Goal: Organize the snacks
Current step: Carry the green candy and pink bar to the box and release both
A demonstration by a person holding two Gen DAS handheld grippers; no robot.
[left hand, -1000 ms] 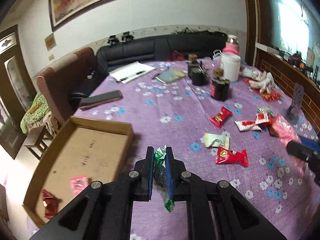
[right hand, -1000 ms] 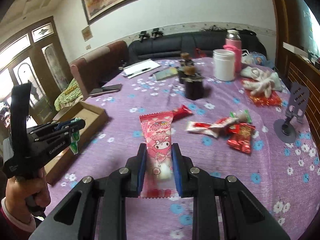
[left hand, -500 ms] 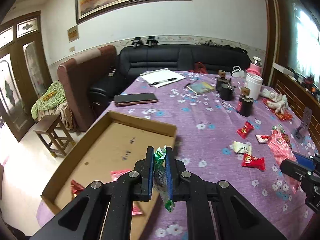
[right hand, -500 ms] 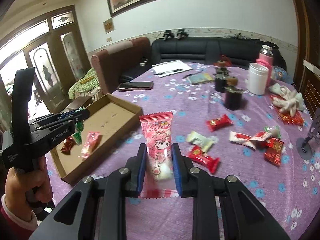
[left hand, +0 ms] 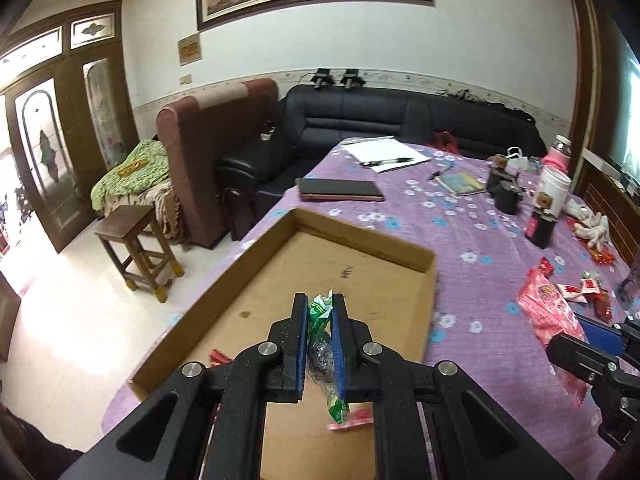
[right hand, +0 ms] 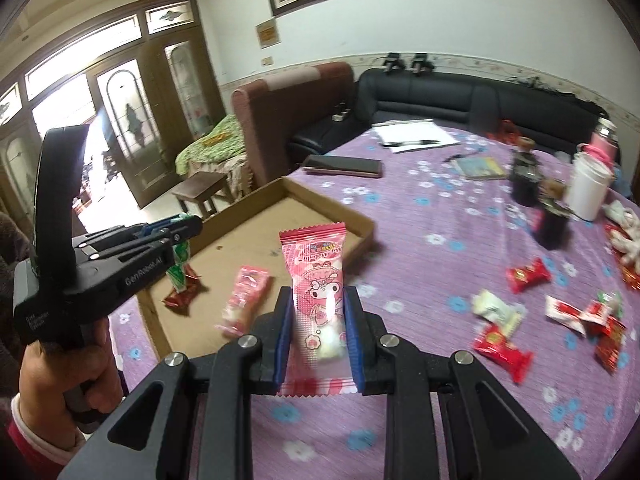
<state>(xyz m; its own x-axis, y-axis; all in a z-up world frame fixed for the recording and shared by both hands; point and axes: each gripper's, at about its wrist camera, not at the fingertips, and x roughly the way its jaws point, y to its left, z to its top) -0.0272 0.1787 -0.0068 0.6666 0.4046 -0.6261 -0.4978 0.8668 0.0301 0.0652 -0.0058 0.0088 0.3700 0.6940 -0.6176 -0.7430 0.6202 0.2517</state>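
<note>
My left gripper [left hand: 320,312] is shut on a green-wrapped candy [left hand: 320,320] and holds it above the shallow cardboard box [left hand: 424,256]. In the right wrist view the left gripper [right hand: 180,228] hangs over the box's [right hand: 360,228] near left corner with the green candy [right hand: 178,268] dangling. My right gripper [right hand: 318,304] is shut on a tall pink snack packet [right hand: 316,276], held above the table just right of the box. A pink packet [right hand: 246,292] and a red candy [right hand: 180,298] lie in the box.
Loose red, white and green snacks [right hand: 516,352] lie on the purple flowered tablecloth [right hand: 440,240] to the right. Dark jars [right hand: 552,220], a white tub [right hand: 588,188], a phone [right hand: 344,166] and papers [right hand: 412,134] stand further back. A wooden stool [left hand: 136,240] and sofas stand beyond the table's left edge.
Both grippers have swung left with their snacks still held. The left gripper now hangs over the box; the right gripper has come close beside it.
</note>
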